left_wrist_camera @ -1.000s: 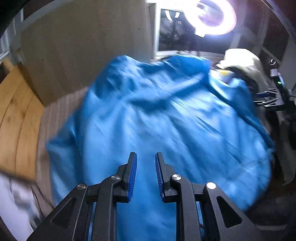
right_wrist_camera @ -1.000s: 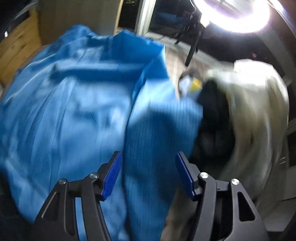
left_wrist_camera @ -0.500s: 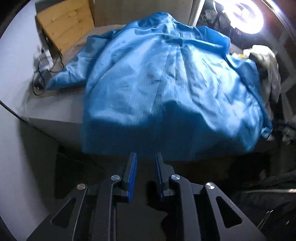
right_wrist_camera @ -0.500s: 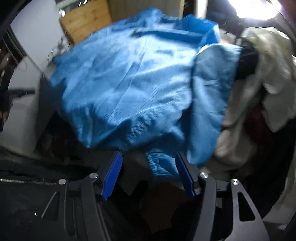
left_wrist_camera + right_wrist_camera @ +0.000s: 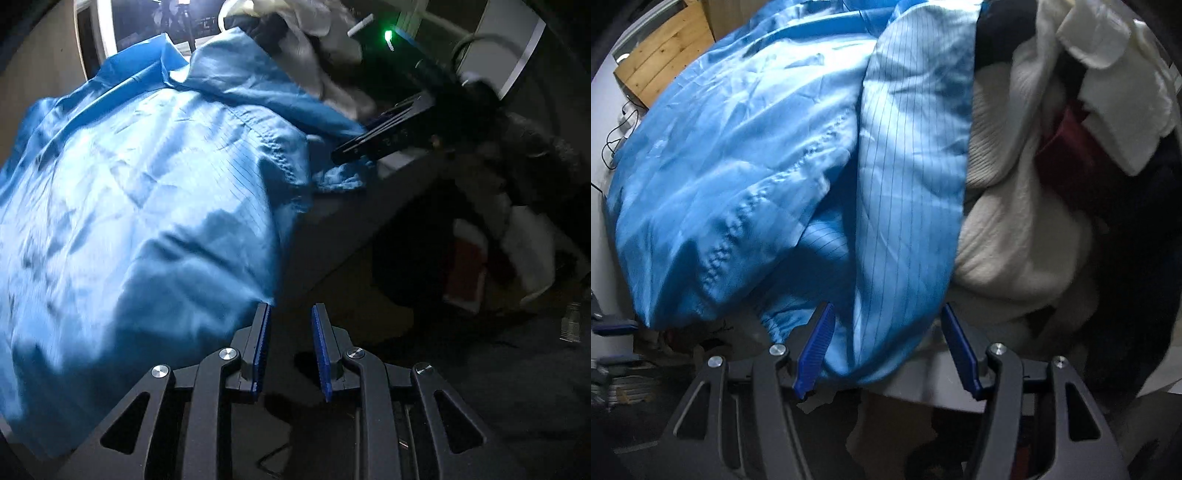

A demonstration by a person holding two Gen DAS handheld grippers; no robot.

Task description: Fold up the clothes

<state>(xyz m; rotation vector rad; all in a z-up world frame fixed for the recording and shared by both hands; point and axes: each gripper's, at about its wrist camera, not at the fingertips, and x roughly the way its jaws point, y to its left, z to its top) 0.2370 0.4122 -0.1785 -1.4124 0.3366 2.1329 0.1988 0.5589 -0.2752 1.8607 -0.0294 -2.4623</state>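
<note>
A large blue garment is spread over a grey table, its hem draped off the near edge, beside a heap of cream, red and dark clothes. The right gripper is pointed steeply down, its jaws held wide apart around a hanging blue fold, unclamped. The left gripper is aimed downward just past the hem corner, its narrow jaws opening with nothing between them.

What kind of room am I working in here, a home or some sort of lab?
Probably a makeshift recording workspace rather than a tidy home: a blue garment spread on a grey table, a heap of mixed clothes beside it, and a wooden crate with loose cables at the far corner.
</note>
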